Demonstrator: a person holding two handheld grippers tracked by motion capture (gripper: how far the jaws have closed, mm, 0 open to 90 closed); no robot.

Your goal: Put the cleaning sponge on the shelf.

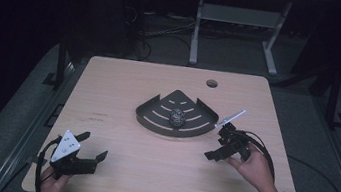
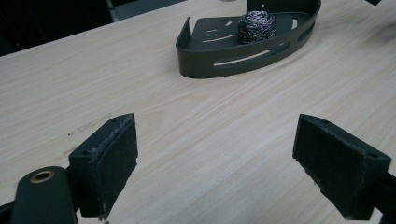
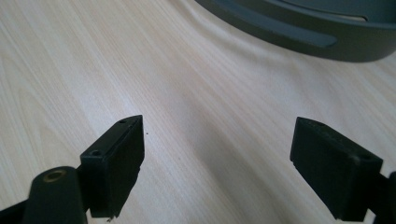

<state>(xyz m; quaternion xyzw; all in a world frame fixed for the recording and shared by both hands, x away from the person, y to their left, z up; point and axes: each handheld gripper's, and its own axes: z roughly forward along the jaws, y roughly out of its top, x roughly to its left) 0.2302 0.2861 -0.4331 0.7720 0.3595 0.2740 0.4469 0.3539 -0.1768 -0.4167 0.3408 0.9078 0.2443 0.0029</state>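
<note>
My right tool sat spread and empty just beside the tray, where the scouring ball lay. My left tool, also spread, rested well apart on the worktop.

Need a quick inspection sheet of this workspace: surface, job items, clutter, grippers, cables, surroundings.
Surface: light wood table, round hole near the far edge.
Job's things: dark corner caddy mid-table; steel wool ball inside it.
Clutter: nothing seen.
Grippers: left gripper open, near front left; right gripper open, beside the caddy, apart from it.
Cables: black cable loops from the right gripper.
Surroundings: dark room; grey stand legs and floor cables behind the table.
</note>
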